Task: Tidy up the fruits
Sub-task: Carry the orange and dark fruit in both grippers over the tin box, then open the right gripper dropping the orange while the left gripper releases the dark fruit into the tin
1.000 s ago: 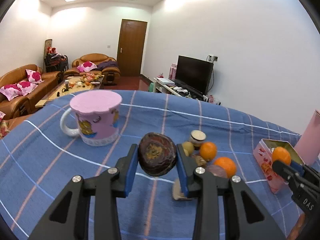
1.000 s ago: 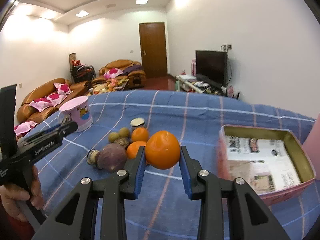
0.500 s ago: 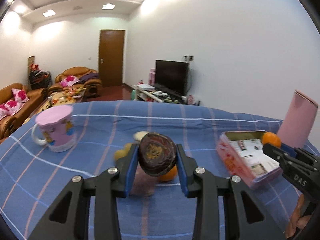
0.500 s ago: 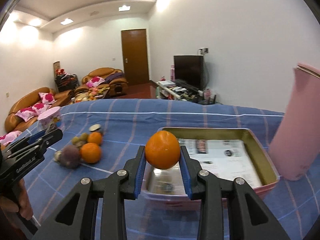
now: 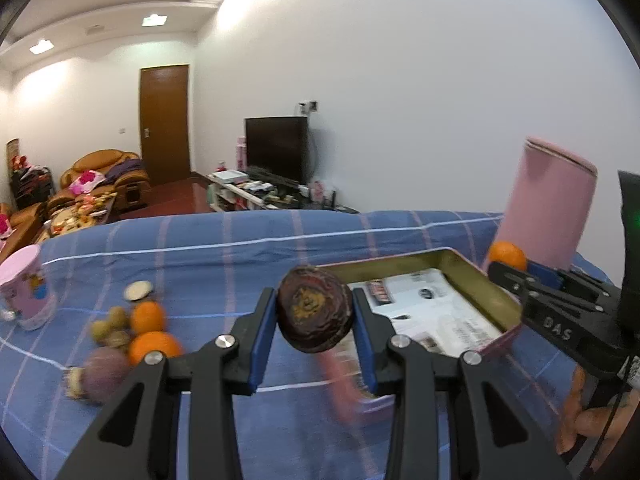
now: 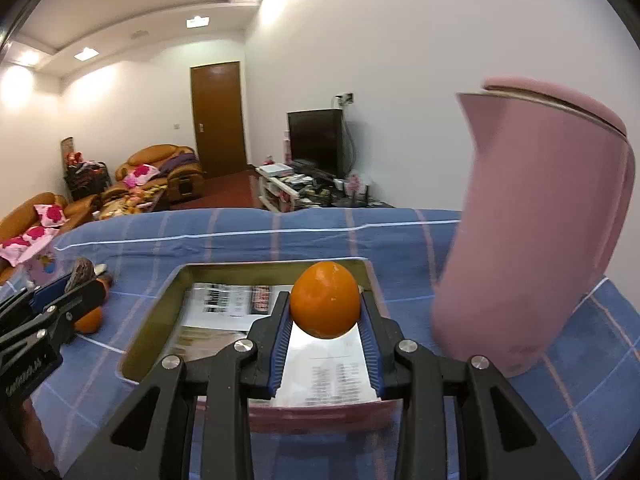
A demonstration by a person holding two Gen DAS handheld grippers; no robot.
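While both hands carry fruit above a table (image 5: 224, 232) covered in a blue striped cloth, the left tongs (image 5: 314, 320) are clamped on a dark purple-brown fruit (image 5: 314, 308), its wrinkled face and yellowish centre turned to the camera, blue pads pressing it from either side. Beyond and to the right of these tongs lies an open tin (image 5: 480, 284), pink outside and gold inside, with printed paper (image 5: 428, 304) lining its floor. To their left, on the cloth, sits a blurred cluster of loose fruit: two oranges (image 5: 154, 344), a purple fruit (image 5: 104, 372) and some small yellowish ones (image 5: 108, 322), with a pink mug (image 5: 26, 284) farther left. The right tongs (image 6: 325, 322) are clamped on an orange (image 6: 325, 306), held directly over the tin (image 6: 160, 312) and clear of its paper floor. Just right of these tongs stands a tall pink jug (image 6: 540, 220), near the tin's right wall. At their left edge of view the left tongs (image 6: 86, 280) show from the side, the dark fruit (image 6: 82, 272) between their tips, outside the tin's left wall. In the left view, a hand (image 5: 596, 424) grips the right tool's handle at lower right.
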